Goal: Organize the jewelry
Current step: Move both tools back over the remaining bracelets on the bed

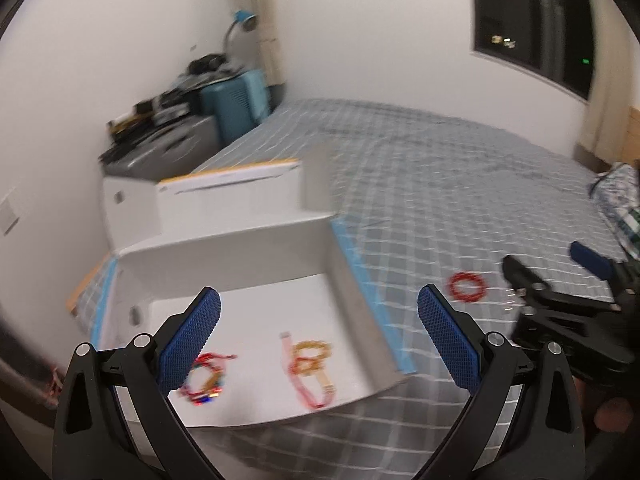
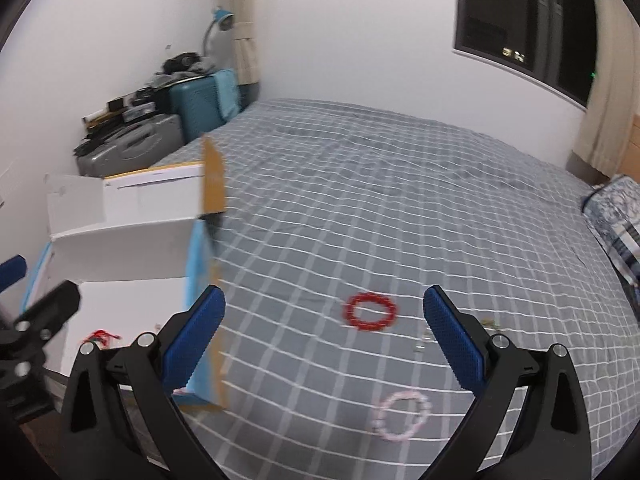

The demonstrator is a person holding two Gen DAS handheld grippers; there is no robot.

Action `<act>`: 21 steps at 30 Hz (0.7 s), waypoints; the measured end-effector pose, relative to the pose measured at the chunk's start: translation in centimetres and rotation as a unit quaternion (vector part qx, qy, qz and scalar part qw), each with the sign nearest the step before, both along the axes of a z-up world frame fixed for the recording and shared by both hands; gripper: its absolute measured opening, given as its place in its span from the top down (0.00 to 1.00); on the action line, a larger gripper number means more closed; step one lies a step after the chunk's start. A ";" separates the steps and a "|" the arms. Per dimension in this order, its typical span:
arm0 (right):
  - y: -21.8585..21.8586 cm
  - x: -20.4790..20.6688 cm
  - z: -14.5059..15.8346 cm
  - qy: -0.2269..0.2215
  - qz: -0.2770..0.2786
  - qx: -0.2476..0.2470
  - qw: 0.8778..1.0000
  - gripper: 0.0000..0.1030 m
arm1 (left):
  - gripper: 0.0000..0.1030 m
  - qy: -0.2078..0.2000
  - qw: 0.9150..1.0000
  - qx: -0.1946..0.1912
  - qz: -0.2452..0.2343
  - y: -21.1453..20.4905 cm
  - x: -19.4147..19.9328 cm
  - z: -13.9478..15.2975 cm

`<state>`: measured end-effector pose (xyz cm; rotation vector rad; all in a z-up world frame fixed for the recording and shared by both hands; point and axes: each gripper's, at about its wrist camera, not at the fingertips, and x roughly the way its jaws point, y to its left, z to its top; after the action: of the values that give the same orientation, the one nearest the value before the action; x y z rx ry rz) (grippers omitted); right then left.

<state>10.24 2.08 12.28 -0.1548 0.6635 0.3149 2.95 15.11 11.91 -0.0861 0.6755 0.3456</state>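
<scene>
Both grippers, left (image 1: 318, 330) and right (image 2: 324, 332), have my fingers spread wide, holding nothing. Ahead of the right lie a red bracelet (image 2: 371, 312) and a pink one (image 2: 401, 416) on the bed (image 2: 400, 200); light, limp bead loops, I'd judge, best pinched across one strand. Other pieces sit in the box (image 1: 352, 280).

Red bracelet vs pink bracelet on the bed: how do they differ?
Colour: the red bracelet is bright and stands out on the bedspread; the pink bracelet is pale and faint. Place: in the right wrist view the red bracelet lies farther up the bed, the pink bracelet nearer the camera. Blur hides bead detail on both. Shared: both are closed rings lying flat on the checked bedspread, outside the white box.
</scene>
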 end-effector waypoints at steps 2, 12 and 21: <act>-2.0 0.8 -0.4 0.002 -0.015 0.000 1.000 0.07 | 0.06 -0.003 1.000 0.003 -0.023 -2.6 0.9 -0.1; -12.6 5.9 -4.8 0.045 -0.089 0.017 0.995 0.07 | 0.06 0.028 0.994 -0.001 -0.108 -12.3 6.9 -5.2; -17.7 9.0 -9.8 0.083 -0.120 0.021 0.989 0.07 | 0.06 0.069 0.987 -0.016 -0.141 -16.6 10.3 -11.6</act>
<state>19.21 -15.58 2.51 -0.0074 0.8303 0.1095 13.26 -1.47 0.34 0.0044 0.8181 0.0685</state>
